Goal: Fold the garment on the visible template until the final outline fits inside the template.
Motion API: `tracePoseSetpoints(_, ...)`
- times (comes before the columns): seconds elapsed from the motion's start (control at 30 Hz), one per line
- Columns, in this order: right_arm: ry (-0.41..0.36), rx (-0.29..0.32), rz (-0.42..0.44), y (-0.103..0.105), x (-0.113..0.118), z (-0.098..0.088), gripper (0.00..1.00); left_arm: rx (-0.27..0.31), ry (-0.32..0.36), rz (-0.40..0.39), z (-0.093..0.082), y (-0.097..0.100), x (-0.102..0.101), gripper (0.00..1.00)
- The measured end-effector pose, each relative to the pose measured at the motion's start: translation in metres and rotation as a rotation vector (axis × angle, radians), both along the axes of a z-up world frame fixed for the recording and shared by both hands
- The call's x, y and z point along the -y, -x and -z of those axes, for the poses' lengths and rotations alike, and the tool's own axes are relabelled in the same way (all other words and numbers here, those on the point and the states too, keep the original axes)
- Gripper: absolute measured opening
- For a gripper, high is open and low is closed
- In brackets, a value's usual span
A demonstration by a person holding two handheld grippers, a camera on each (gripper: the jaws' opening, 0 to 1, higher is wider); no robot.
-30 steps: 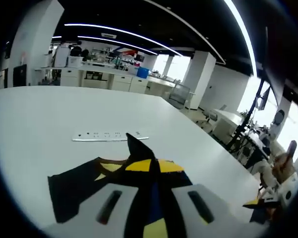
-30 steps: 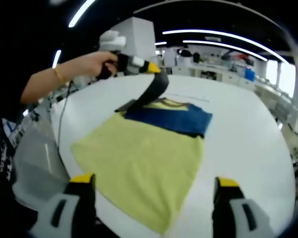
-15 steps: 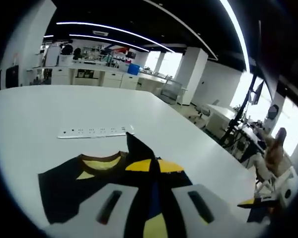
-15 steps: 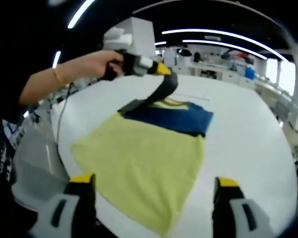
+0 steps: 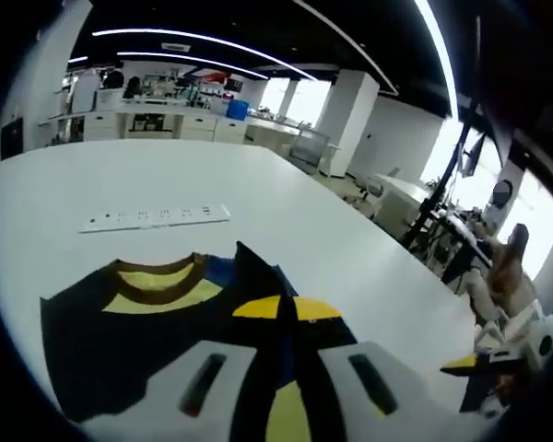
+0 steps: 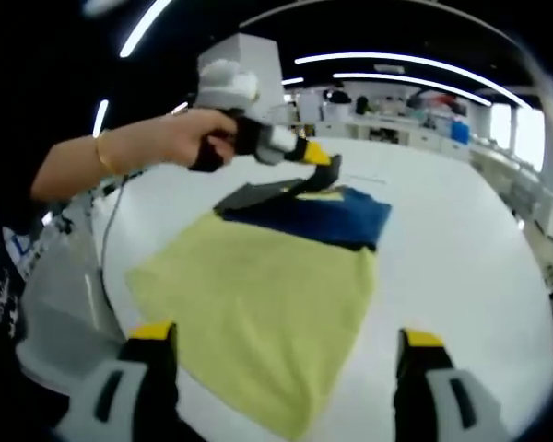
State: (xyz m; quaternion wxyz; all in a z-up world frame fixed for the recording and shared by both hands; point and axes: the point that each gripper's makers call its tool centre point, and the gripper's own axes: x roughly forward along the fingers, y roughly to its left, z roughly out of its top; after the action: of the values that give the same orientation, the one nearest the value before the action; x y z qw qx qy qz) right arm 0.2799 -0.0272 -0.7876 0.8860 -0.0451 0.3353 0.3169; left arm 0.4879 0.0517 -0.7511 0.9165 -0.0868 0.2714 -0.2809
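In the left gripper view, the left gripper [image 5: 286, 318] is clamped on a dark sleeve [image 5: 255, 276] of the yellow, navy and black knit garment [image 5: 120, 322]. The pinched cloth rises in a peak between the jaws, so the sleeve is being carried rather than dragged, which probably keeps the panels beneath from shifting. The garment lies on the broad white desk [image 5: 286, 212], its brown-ribbed collar [image 5: 157, 274] flat and facing up. A white power strip [image 5: 155, 217] lies well apart, farther along the desk. The right gripper's yellow tip [image 5: 470, 365] shows at the lower right edge.

In the right gripper view, the right gripper [image 6: 281, 354] stands with its jaws wide apart, holding nothing, above the near edge of the garment's pale yellow body [image 6: 258, 313]. It looks to be waiting while the other side is folded. A hand [image 6: 189, 138] holds the left gripper [image 6: 318, 166] low over the navy band [image 6: 323, 216], laying the sleeve inward across it. I cannot make out any template outline on the desk.
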Motion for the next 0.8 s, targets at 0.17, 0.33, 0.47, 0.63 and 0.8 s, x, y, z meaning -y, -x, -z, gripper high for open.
tracePoseSetpoints(0.17,-0.001,-0.001,0.006,-0.004,0.003,0.002,0.99,-0.027,-0.008,0.008,0.016,0.003,0.007,0.00)
tracePoseSetpoints(0.33,0.000,0.002,0.003,-0.006,0.003,0.003,0.99,-0.041,-0.011,0.035,0.029,0.006,0.015,0.00)
tracePoseSetpoints(0.47,-0.005,0.001,0.004,-0.007,0.003,0.003,0.99,-0.078,0.003,0.119,0.038,0.017,0.029,0.03)
tracePoseSetpoints(0.63,-0.011,0.003,0.004,-0.007,0.001,0.001,0.99,-0.069,-0.012,0.161,0.038,0.027,0.032,0.17)
tracePoseSetpoints(0.8,-0.012,-0.005,-0.008,-0.003,0.002,0.004,0.99,-0.042,-0.016,0.172,0.036,0.027,0.025,0.45)
